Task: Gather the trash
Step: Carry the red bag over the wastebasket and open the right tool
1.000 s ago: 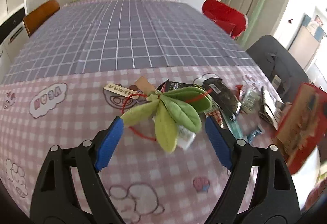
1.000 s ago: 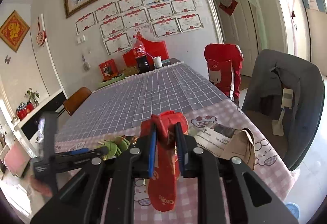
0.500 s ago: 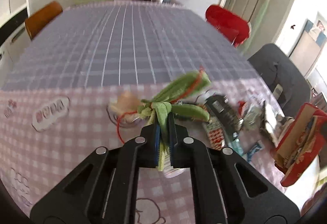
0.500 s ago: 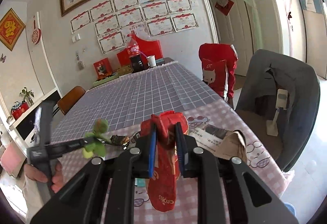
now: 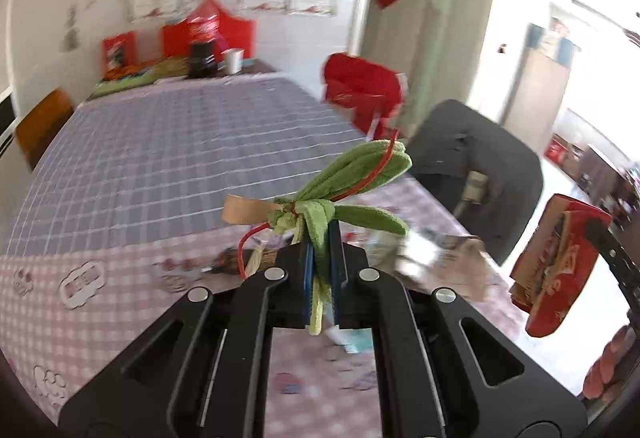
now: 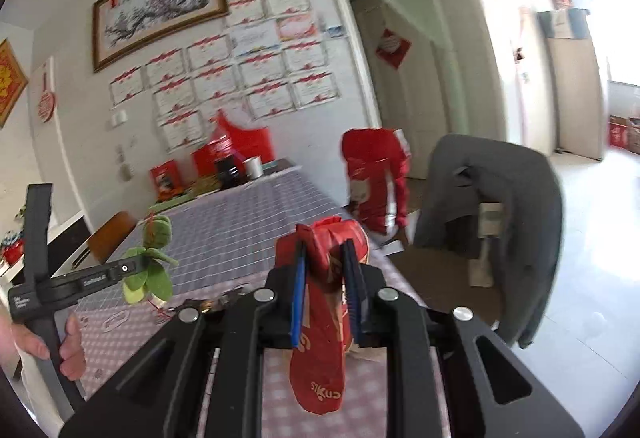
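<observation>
Left tongs (image 5: 322, 258) clamped on green leaf ornament (image 5: 352, 182), held clear above bench (image 5: 120, 278). Right tongs (image 6: 326, 270) pinch red bag (image 6: 320, 338) mouth. Step: carrying item. Next: align over bag opening, release.

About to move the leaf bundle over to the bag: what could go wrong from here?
The left gripper pinches only one leaf of the green leaf bundle, so it may slip out. Its red string dangles and could snag wrappers on the table. The red bag hangs pinched in the right gripper, its mouth possibly closed.
</observation>
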